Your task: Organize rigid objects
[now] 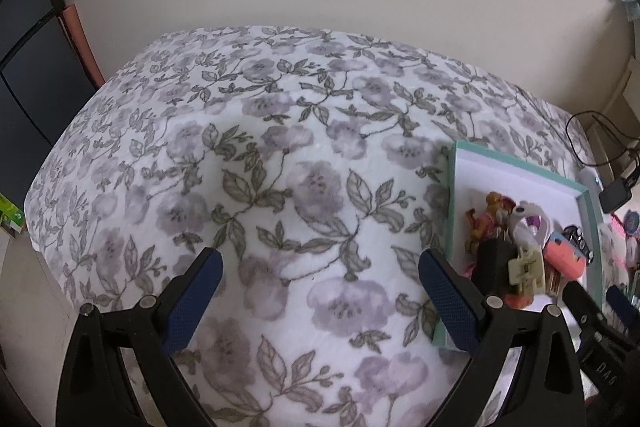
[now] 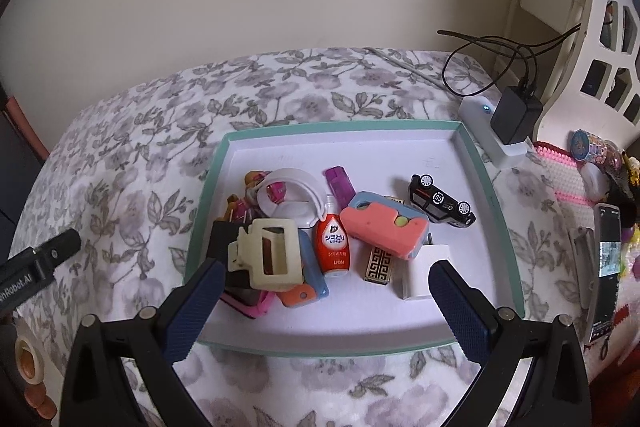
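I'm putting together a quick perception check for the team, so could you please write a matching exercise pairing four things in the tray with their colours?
Things:
1. hair claw clip
2. toy car
3. small bottle
4. tray rim

Colours:
A. black
B. teal
C. cream
D. red with a white cap

Pairs: 1-C, 2-A, 3-D, 4-B

All four sit in the right wrist view; the right gripper hangs open over the tray's near side, and the left gripper is open over the floral bedspread.
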Demonstrator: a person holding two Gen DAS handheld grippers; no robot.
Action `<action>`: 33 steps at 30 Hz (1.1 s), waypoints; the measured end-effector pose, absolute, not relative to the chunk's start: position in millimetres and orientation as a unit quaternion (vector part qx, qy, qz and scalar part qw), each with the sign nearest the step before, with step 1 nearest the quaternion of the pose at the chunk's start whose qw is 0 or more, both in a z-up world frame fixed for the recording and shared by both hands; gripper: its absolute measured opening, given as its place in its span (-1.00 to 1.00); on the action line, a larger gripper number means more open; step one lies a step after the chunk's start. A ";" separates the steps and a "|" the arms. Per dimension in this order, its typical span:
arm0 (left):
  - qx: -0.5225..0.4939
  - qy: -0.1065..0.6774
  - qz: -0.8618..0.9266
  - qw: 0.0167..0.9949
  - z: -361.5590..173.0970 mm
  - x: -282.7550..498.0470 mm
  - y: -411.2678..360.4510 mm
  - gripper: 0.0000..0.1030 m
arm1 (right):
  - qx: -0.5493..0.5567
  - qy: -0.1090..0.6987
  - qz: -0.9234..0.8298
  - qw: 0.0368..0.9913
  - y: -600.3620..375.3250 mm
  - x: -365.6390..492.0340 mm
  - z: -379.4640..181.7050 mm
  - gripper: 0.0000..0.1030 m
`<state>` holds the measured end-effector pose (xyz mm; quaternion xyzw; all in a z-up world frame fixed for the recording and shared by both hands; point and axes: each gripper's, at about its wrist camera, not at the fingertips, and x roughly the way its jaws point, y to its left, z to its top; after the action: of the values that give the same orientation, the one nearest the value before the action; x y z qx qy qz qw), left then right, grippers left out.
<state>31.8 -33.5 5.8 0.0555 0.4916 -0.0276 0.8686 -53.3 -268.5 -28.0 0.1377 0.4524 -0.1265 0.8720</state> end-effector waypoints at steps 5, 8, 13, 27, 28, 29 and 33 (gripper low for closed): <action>0.060 0.498 -0.027 0.865 3.9 27.0 -29.4 0.91 | 0.135 0.450 -0.126 0.874 -265.6 -55.2 -24.0 1.00; 0.066 0.497 -0.025 0.865 4.9 23.7 -27.8 0.91 | 0.131 0.450 -0.127 0.874 -264.4 -56.7 -23.0 1.00; 0.070 0.490 -0.029 0.868 9.1 17.2 -27.6 0.91 | 0.131 0.453 -0.129 0.872 -264.5 -60.1 -22.6 1.00; 0.102 0.490 -0.039 0.865 8.9 3.6 -36.1 0.91 | 0.132 0.454 -0.121 0.873 -263.1 -66.2 -21.2 1.00; 0.103 0.489 -0.039 0.865 9.0 3.0 -37.0 0.91 | 0.131 0.454 -0.120 0.873 -262.3 -66.2 -21.1 1.00; 0.105 0.489 -0.040 0.865 9.0 2.6 -37.7 0.91 | 0.131 0.454 -0.121 0.873 -262.3 -65.9 -21.2 1.00; 0.110 0.486 -0.041 0.866 9.2 2.3 -40.3 0.91 | 0.131 0.454 -0.120 0.873 -262.1 -65.2 -21.3 1.00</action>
<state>2.3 -40.3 9.2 0.1102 0.4863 -0.0408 0.8658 -65.2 -262.1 -21.3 0.1309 0.4541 -0.1202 0.8731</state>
